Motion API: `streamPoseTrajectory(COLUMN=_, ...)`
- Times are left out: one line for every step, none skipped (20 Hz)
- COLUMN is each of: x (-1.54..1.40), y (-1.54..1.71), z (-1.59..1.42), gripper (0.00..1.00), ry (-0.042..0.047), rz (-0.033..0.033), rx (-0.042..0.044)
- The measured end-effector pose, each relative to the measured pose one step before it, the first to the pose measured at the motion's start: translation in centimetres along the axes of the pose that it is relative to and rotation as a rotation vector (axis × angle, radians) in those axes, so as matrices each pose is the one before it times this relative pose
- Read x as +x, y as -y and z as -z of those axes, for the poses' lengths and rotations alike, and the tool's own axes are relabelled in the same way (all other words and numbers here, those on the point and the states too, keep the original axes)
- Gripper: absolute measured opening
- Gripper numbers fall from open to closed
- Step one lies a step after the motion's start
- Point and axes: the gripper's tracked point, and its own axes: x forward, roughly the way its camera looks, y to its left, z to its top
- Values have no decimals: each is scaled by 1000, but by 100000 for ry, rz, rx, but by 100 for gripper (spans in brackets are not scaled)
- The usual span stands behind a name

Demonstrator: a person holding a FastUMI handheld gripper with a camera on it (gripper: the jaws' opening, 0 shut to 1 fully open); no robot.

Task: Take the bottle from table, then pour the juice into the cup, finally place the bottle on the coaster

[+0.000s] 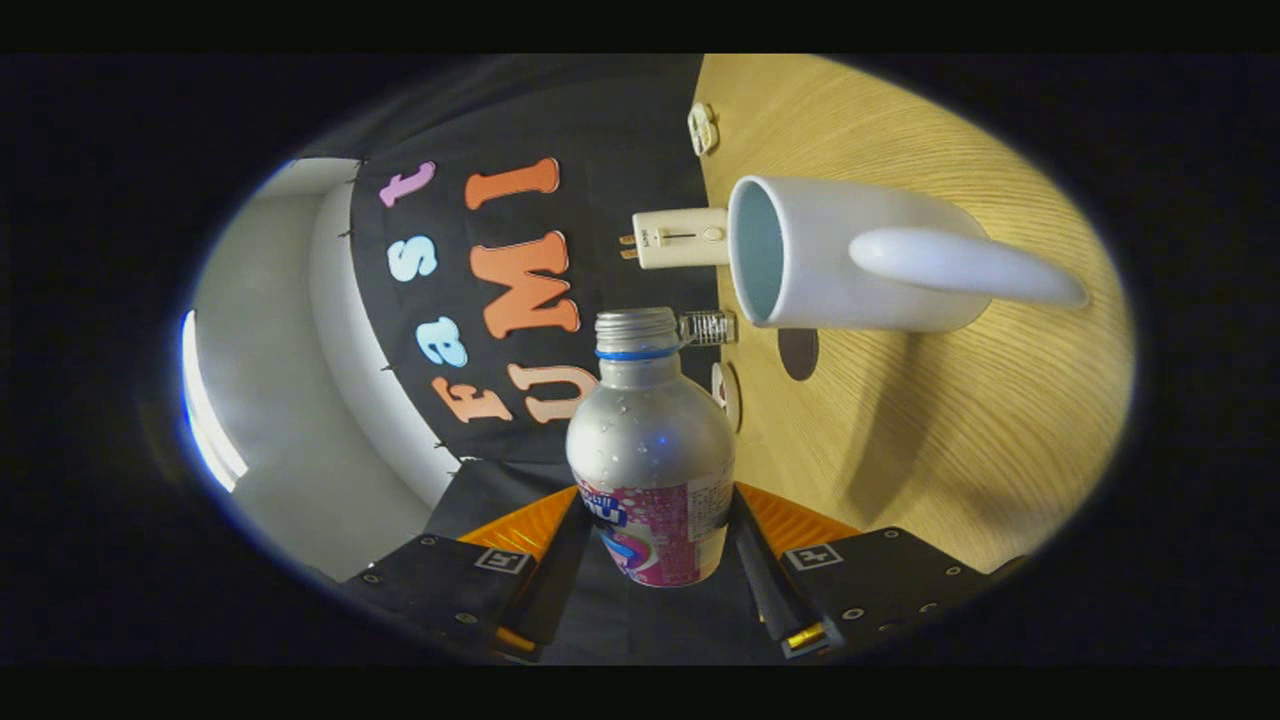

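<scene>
Wood-grain table (950,430) fills the right half of the frame, rotated so it reads as a vertical plane; dark booth cloth takes the upper centre, pale wall at far left. Gripper (655,560) at bottom centre, jaws narrowed onto the bottle (650,450), one finger pressing each side of the labelled lower body. Bottle is silver, cap off, threaded neck with a blue ring, mouth pointing toward frame centre. White cup (850,265) in the upper right, standing on the table, handle toward the camera, open mouth facing left, just beyond and right of the bottle neck, not touching it. Dark round coaster (798,353) on the table just below the cup. Cream plug-like device (680,238) left of the cup rim. Small clear ribbed object (708,327) beside the bottle mouth, can't identify it.
</scene>
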Motion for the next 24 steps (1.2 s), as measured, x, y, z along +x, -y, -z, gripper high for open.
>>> streamPoseTrajectory(x=-21, y=-119, z=137, gripper=77, ry=-372, rz=-309, rx=1193)
streamPoseTrajectory(x=32, y=27, z=-18, gripper=77, ry=-59, rz=39, rx=392)
streamPoseTrajectory(x=84, y=-28, z=97, gripper=77, ry=52, rz=-27, rx=55)
streamPoseTrajectory(x=-4, y=-10, z=-150, gripper=77, ry=254, rz=-9, rx=748)
streamPoseTrajectory(x=9, y=-197, z=-9, gripper=77, ry=-43, rz=-648, rx=1040)
streamPoseTrajectory(x=117, y=-33, z=56, gripper=77, ry=-229, rz=-383, rx=1335)
streamPoseTrajectory(x=-173, y=-99, z=8, gripper=77, ry=-26, rz=-771, rx=1498)
streamPoseTrajectory(x=-73, y=-61, z=-64, gripper=77, ry=-226, rz=-543, rx=1538)
streamPoseTrajectory(x=-25, y=-149, z=78, gripper=77, ry=-148, rz=-962, rx=1530)
streamPoseTrajectory(x=5, y=-97, z=-30, gripper=77, ry=-368, rz=-840, rx=1304)
streamPoseTrajectory(x=-27, y=-137, z=84, gripper=77, ry=-349, rz=-997, rx=1602)
streamPoseTrajectory(x=-36, y=-110, z=-60, gripper=77, ry=-337, rz=-924, rx=1566)
streamPoseTrajectory(x=-52, y=-97, z=-69, gripper=77, ry=-119, rz=-786, rx=1246)
streamPoseTrajectory(x=-64, y=-53, z=-118, gripper=77, ry=-156, rz=-654, rx=985)
streamPoseTrajectory(x=-22, y=-168, z=63, gripper=77, ry=-58, rz=-1008, rx=704)
streamPoseTrajectory(x=9, y=-314, z=37, gripper=77, ry=-147, rz=-597, rx=490)
streamPoseTrajectory(x=-155, y=-231, z=58, gripper=77, ry=-224, rz=-600, rx=706)
streamPoseTrajectory(x=-1, y=-155, z=60, gripper=77, ry=-356, rz=-632, rx=1170)
streamPoseTrajectory(x=6, y=-400, z=146, gripper=77, ry=-388, rz=-668, rx=1337)
streamPoseTrajectory(x=55, y=-243, z=34, gripper=77, ry=-198, rz=-477, rx=1393)
streamPoseTrajectory(x=21, y=-299, z=36, gripper=77, ry=23, rz=-828, rx=771)
streamPoseTrajectory(x=128, y=-116, z=-14, gripper=77, ry=177, rz=-328, rx=89)
streamPoseTrajectory(x=75, y=-115, z=-65, gripper=77, ry=29, rz=-582, rx=328)
streamPoseTrajectory(x=89, y=-254, z=-21, gripper=77, ry=75, rz=-810, rx=806)
